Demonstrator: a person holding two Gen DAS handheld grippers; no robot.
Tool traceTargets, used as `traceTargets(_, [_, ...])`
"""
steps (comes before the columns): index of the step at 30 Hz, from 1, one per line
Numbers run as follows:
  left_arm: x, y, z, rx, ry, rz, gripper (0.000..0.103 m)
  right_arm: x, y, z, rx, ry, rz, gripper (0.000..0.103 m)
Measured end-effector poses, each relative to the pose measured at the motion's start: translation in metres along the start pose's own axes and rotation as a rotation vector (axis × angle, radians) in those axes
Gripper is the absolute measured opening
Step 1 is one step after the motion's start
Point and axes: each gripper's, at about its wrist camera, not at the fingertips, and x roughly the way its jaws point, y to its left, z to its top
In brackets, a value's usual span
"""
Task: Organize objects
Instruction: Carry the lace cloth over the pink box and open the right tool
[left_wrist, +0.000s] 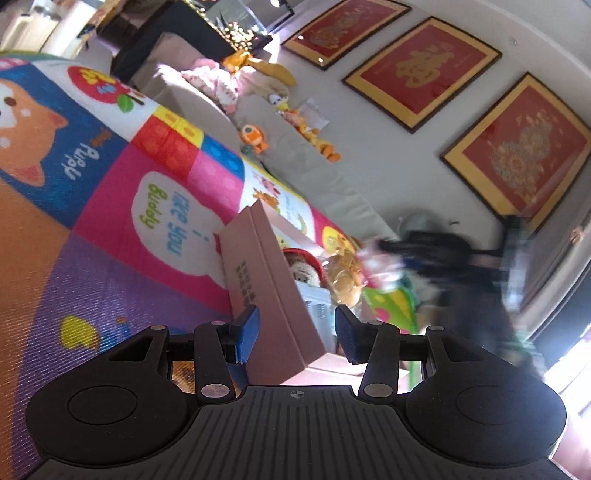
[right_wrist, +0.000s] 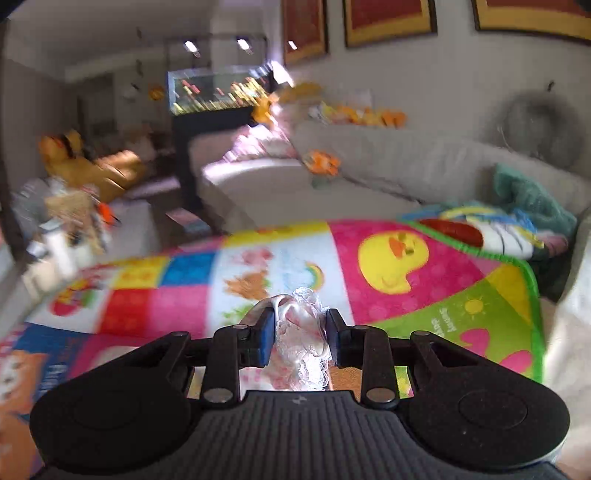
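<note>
Left view: left tongs (left_wrist: 295, 334) wide around the pink box (left_wrist: 271, 291) wall, not yet squeezed. Right view: right tongs (right_wrist: 300, 338) closed on a lacy white cloth (right_wrist: 301, 343), up over the play mat (right_wrist: 424, 280). Probably next: carry cloth to box, drop inside.

The play mat (left_wrist: 110, 206) reads "Puppy" and, in a speech bubble, "Buddy" and "like you!".

I see a pink box (left_wrist: 269, 291) lying open on the play mat (left_wrist: 110, 229); a white lace item (right_wrist: 301, 332) sits clamped.
</note>
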Motion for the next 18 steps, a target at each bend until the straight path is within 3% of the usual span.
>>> traceTargets(3, [-0.003,0.001,0.002,-0.005,-0.008,-0.02,0.049,0.032,0.004,-0.011,0.008,0.077,-0.021,0.028])
traceTargets(7, [-0.002,0.003,0.004,-0.036,0.005,-0.051,0.049,0.039,0.003,-0.041,0.102,0.217,0.098,0.027])
traceTargets(14, [-0.002,0.005,0.003,-0.033,0.007,-0.036,0.049,0.051,-0.01,-0.042,0.181,0.252,0.056,0.026])
traceTargets(17, [-0.003,0.007,0.003,-0.037,0.0,-0.03,0.049,0.049,-0.008,-0.041,0.168,0.261,0.071,0.034])
traceTargets(18, [-0.003,0.007,0.003,-0.039,0.0,-0.028,0.049,0.044,-0.009,-0.039,0.162,0.256,0.075,0.042])
